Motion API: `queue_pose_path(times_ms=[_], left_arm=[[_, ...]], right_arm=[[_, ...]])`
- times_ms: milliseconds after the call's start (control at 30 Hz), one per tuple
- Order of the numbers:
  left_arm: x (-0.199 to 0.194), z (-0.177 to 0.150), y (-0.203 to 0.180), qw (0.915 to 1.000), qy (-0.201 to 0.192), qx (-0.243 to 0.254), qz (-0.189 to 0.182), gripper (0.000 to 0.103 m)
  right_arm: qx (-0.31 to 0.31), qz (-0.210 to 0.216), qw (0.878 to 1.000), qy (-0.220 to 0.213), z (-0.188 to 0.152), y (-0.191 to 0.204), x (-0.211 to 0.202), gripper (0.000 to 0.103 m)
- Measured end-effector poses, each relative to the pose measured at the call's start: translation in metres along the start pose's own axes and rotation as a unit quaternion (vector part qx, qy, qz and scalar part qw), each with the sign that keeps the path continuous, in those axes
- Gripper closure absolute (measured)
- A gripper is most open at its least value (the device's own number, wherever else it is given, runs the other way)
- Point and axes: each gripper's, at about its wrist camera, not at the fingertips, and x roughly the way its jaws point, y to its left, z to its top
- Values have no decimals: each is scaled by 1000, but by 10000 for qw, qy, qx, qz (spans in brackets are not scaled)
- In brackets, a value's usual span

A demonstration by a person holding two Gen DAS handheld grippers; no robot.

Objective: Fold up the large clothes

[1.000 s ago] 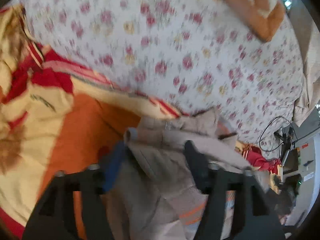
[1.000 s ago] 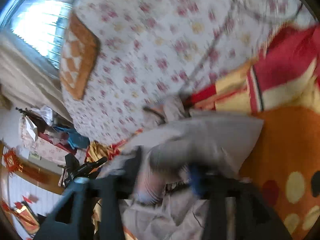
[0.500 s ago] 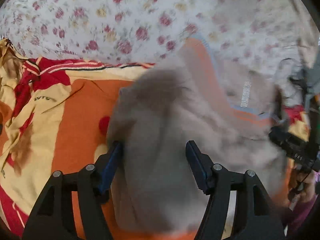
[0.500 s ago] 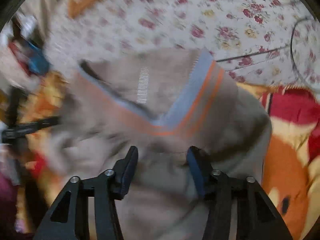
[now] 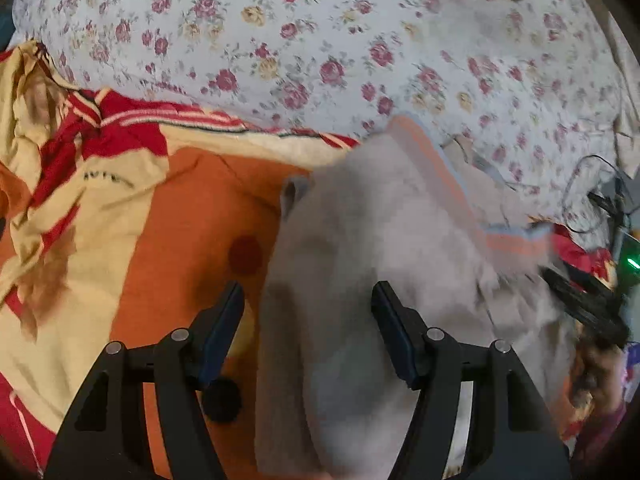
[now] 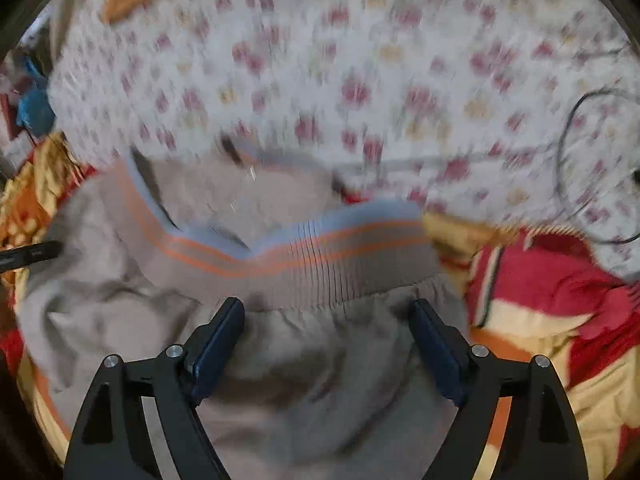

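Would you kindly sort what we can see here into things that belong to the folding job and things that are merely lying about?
Belongs to the job:
- grey garment with the orange-striped ribbed band
- left gripper, jaws apart
- right gripper, jaws just opened wider

Just lying about:
- floral bedsheet
- orange, red and cream blanket
- black cable

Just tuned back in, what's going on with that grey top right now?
A person with a gripper in each hand is folding a grey sweater on an orange and red blanket spread over a floral bedsheet. The right gripper has just been opening its jaws; they stand wide over the sweater below its striped band, not pressing it. The left gripper is open too, with the sweater's folded edge between its jaws.
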Motion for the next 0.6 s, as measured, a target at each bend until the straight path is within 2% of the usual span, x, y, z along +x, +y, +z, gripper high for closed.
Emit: queue_pose_path(times_ms=[33,67,100,167,233,300,367,433,467,533,600], left_arm=[[-5,-5,1,10000,-3,16,-71,38],[-12,-10,2,9999,-10,64,-135,38],[-17,-14,2,9998,-22,113,-182,37],[-29,-23,6,9993,-108,226,-263,34],[-37,-30,9,9986,-171,270,-416,31],[-37,-37,12,9976,-104,273,-625,25],[-33,-41,14,9975,-47,250,-656,25],[-28,-47,13,9975,40,297,-641,25],[-27,-49,12,9976,67,336,-603,25],[-26,-53,12,9975,54,417,-574,25],[-23,-56,12,9970,64,491,-591,25]], right_arm=[[-58,-31,9999,82,2,2,9,35],[-173,-92,9998,101,5,5,13,71],[-254,-115,9996,17,10,6,12,88],[-118,7,9994,-337,21,-2,0,94],[264,5,9969,-739,33,-17,-10,94],[729,-78,9933,-889,42,-37,-4,94],[995,-420,9912,-764,42,-48,18,94],[1220,-315,9916,-299,33,-58,44,88],[1263,-202,9917,-141,29,-59,48,77],[1372,-22,9903,-226,18,-61,35,70],[1437,223,9887,-361,7,-64,9,48]])
